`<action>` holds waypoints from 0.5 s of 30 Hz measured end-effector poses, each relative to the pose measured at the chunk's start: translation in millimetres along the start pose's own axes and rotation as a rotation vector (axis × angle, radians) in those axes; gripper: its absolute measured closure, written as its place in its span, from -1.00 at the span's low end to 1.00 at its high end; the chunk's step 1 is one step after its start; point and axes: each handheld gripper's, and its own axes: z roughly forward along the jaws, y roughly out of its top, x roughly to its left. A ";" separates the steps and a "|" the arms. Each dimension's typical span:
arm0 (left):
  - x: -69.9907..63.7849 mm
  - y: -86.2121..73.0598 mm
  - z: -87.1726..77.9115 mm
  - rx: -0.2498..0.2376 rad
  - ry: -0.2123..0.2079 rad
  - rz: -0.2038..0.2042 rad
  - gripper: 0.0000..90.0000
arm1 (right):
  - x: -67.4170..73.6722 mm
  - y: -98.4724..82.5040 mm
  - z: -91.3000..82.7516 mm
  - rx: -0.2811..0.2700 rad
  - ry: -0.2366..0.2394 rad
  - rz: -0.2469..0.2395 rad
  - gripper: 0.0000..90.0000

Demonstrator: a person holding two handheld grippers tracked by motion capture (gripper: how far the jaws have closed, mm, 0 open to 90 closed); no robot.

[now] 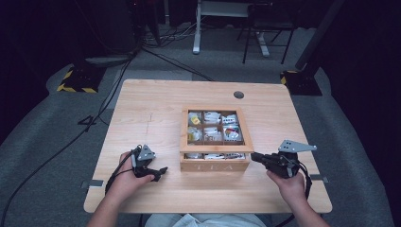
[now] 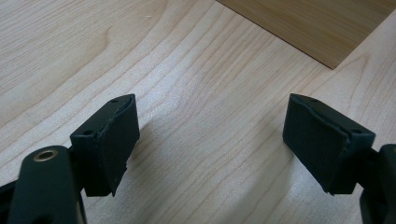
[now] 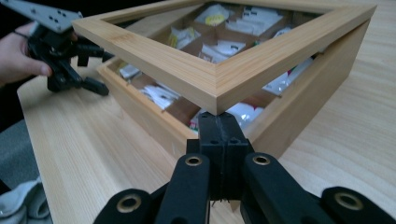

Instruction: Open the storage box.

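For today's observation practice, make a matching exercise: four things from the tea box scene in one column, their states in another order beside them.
Things:
1. left gripper
2. right gripper
3. lid
4. tea bags

States:
A. propped up at one corner
B. lying in compartments of the box
C. jaws wide apart over the table
D. jaws shut, tip under the lid's corner

Pairs: 1-C, 2-D, 3-A, 4-B

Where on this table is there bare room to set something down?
Widest free patch: the table to the left of the tea box, beyond the left gripper. A narrower strip lies between the box and the cable hole. It is crowded at the box's near right corner, where the shut right gripper props the lid.
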 end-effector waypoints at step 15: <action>0.1 0.3 0.3 0.000 -0.002 -0.001 -0.57 | 7.5 24.5 -1.3 -0.133 -0.077 -0.024 1.00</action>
